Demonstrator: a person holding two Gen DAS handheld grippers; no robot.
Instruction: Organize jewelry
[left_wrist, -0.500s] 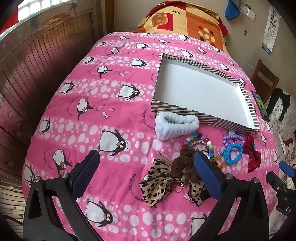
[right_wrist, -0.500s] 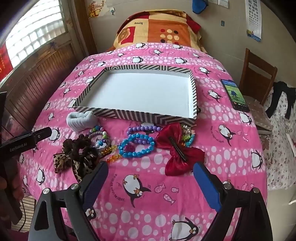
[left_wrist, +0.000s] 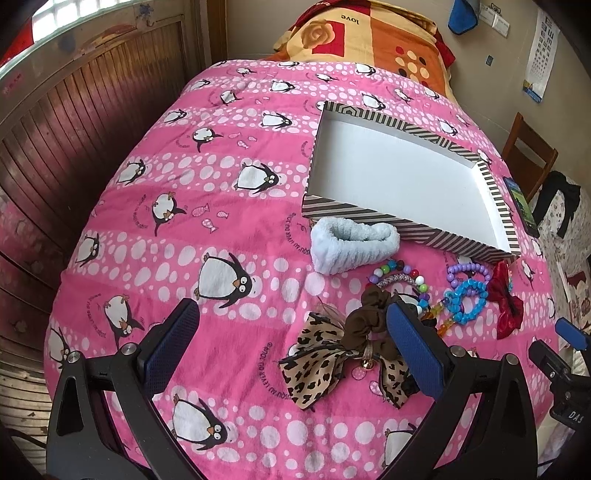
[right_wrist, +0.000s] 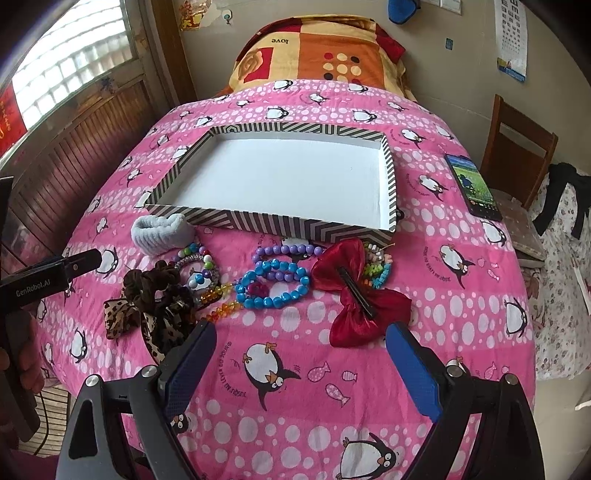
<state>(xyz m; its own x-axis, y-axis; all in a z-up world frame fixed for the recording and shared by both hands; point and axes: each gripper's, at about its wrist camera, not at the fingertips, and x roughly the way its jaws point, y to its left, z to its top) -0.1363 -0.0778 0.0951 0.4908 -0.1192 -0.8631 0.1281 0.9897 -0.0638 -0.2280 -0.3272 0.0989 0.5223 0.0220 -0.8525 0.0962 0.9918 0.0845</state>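
both the left gripper (left_wrist: 291, 343) and right gripper (right_wrist: 299, 363) hang spread wide, grasping nothing. bows, scrunchies and bead bracelets (right_wrist: 275, 284) lie on the pink blanket (right_wrist: 443, 295) just beside the striped tray (right_wrist: 258, 219).

1. A bed (right_wrist: 424, 369) under a pink penguin quilt fills the room's middle.
2. An orange and red pillow (right_wrist: 325, 55) lies at its head, against a beige wall (right_wrist: 461, 81).
3. A daylit window (right_wrist: 70, 70) sits above dark wood panelling (left_wrist: 74, 147).
4. A wooden chair (right_wrist: 517, 155) stands beside the bed.
5. An eye chart (left_wrist: 541, 55) hangs on the wall.
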